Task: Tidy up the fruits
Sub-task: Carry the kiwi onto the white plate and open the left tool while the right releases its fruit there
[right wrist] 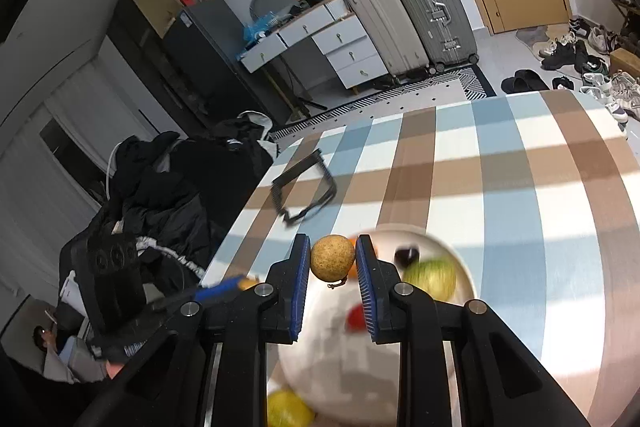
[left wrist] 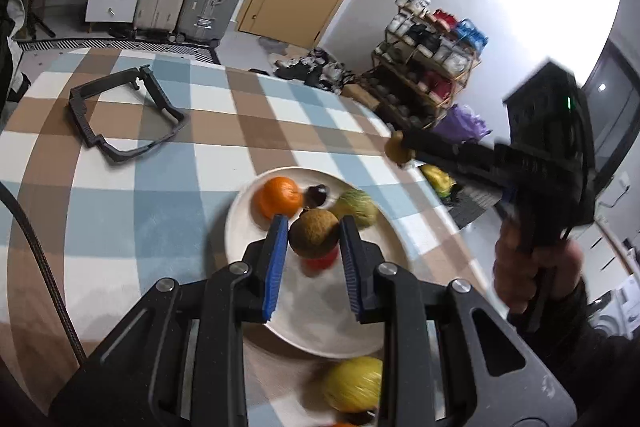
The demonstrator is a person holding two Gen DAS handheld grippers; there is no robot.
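Checked blue, brown and white cloth covers the desk (left wrist: 120, 195), on which a pale plate (left wrist: 240, 223) stands. In the left wrist view the left hand-held gripper (left wrist: 314, 231) is clenched on a round brown fruit (left wrist: 314, 233) above the plate, blue pads touching both sides. On the plate lie an orange (left wrist: 279, 197), a small dark fruit (left wrist: 317, 195), a green fruit (left wrist: 357, 207) and something red, mostly hidden under the brown fruit. A yellow fruit (left wrist: 352, 383), blurred, lies on the cloth just off the plate's near rim. Only this view shows the person's hand (left wrist: 528, 267) carrying the right hand-held gripper (left wrist: 398, 151), seen side-on beyond the desk's edge with a tan fruit at its tip.

The right wrist view settles that grip: the right hand-held gripper (right wrist: 333, 259) is clenched on a round tan fruit (right wrist: 333, 258), its stalk hanging below. Only here does a heap of dark clothing (right wrist: 168, 187) show beside the desk. A black angular frame (left wrist: 124, 111) lies on the cloth, well apart from the plate.
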